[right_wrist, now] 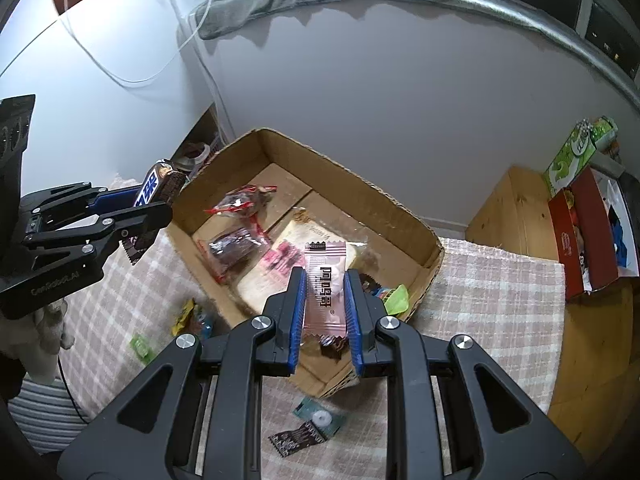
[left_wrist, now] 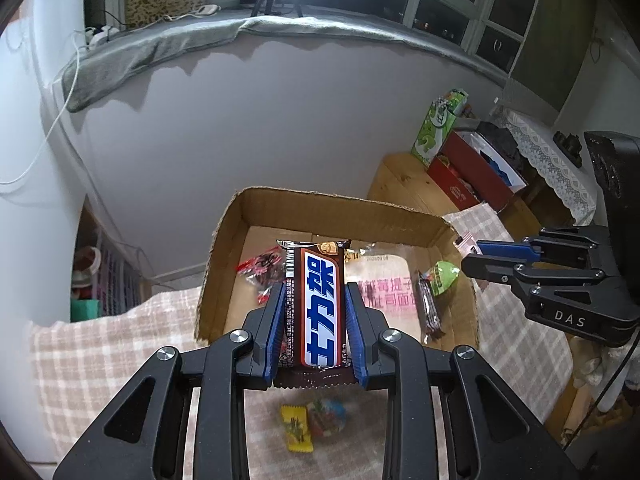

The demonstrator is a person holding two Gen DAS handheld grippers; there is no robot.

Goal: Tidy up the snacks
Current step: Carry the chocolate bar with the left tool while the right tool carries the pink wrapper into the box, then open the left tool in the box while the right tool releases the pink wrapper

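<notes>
Both snacks are hanging above the cardboard box, the left hand-held gripper clamping a chocolate bar, the right hand-held gripper pinching a pink candy wrapper, each awaiting release inside.

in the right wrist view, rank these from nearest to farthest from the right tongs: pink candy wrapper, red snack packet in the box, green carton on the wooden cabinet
1. Pink candy wrapper, clamped in the right tongs.
2. Red snack packet, in the cardboard box, far left.
3. Green carton, far right on the wooden cabinet.
</notes>
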